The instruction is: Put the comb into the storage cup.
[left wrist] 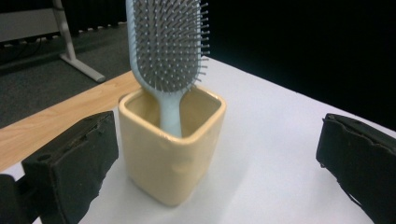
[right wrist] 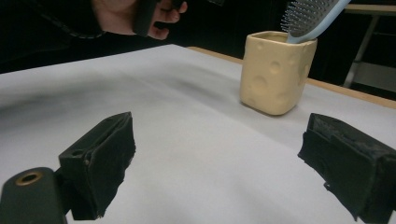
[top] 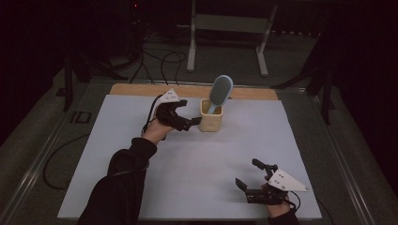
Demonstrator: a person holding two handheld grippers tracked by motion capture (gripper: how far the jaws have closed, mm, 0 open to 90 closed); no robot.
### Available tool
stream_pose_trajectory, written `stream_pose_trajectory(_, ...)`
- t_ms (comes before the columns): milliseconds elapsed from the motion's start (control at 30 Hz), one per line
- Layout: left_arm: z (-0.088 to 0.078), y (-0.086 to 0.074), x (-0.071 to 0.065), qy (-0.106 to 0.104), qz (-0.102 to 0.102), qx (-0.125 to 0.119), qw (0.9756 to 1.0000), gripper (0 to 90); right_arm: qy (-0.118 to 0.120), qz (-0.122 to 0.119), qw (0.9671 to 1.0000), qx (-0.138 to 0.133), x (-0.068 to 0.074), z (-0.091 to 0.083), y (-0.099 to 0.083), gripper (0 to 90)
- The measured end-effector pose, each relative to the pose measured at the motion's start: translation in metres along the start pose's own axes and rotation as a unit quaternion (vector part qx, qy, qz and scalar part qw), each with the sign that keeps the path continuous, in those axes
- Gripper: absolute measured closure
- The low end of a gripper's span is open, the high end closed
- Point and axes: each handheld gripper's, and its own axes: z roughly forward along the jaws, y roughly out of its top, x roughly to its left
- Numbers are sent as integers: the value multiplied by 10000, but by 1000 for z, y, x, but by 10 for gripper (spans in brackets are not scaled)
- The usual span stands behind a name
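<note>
Yellow cup (top: 210, 117), the landmark here, stands on the white sheet (top: 197, 159) with a blue hairbrush (top: 219, 91) leaning handle-down inside. The left gripper (top: 193, 122) sits just beside the cup, jaws spread; the right gripper (top: 248, 176) waits well apart, also spread. Centre the cup between the jaws before closing, avoiding the brush.

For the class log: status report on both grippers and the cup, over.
Left gripper open, jaws beside the yellow cup, not gripping. Hairbrush stands handle-down in it. Right gripper open, near table edge. Nothing in the way.
</note>
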Motion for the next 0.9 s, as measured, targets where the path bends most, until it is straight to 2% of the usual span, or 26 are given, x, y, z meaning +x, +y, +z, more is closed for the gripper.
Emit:
stream_pose_trajectory(567, -46, -17, -2, 32, 34, -22, 10000, 0, 7, -35, 10000, 42, 1, 4, -1, 93)
stream_pose_trajectory(900, -69, -35, -5, 81, 34, -11, 10000, 0, 14, -42, 10000, 72, 2, 5, -1, 93)
